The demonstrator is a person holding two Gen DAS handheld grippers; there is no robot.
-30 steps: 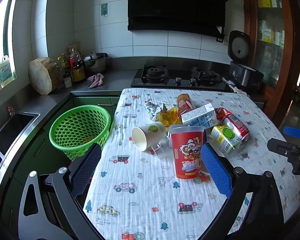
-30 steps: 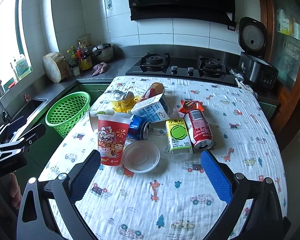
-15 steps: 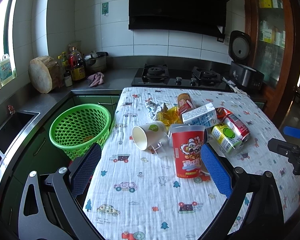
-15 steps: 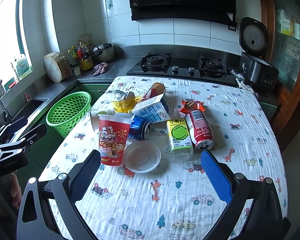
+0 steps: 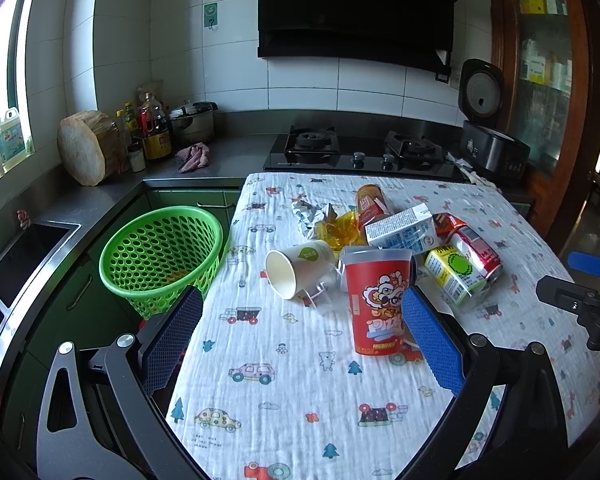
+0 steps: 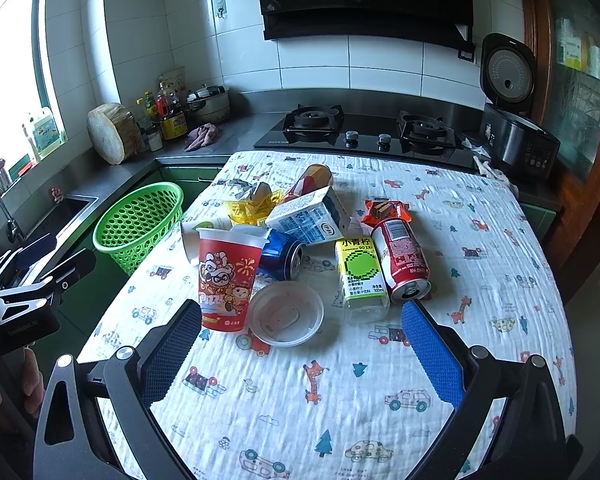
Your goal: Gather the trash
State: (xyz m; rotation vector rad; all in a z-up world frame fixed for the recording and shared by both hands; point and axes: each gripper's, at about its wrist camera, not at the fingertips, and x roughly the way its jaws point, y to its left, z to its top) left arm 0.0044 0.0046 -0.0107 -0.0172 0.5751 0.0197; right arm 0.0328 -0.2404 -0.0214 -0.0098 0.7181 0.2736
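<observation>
Over the near table edge, the left gripper (image 5: 300, 338) is hovering level with jaws spread wide, empty; the right gripper (image 6: 302, 346) is hovering likewise. Trash is lying mid-table around the red cup (image 5: 376, 300), with the green basket (image 5: 160, 256) standing off the left edge.

**Litter heaped ahead of both tongs**

Ahead of my right gripper (image 6: 300, 354), a lid (image 6: 286, 313) lies on the tablecloth (image 6: 380, 380), with an upright cup (image 6: 227, 276) to its left and 2 cans (image 6: 402, 264) lying beyond. Left of my left gripper (image 5: 300, 344), off the table edge, stands the basket (image 5: 160, 256). A paper cup (image 5: 298, 266) lies tipped ahead of it.
</observation>
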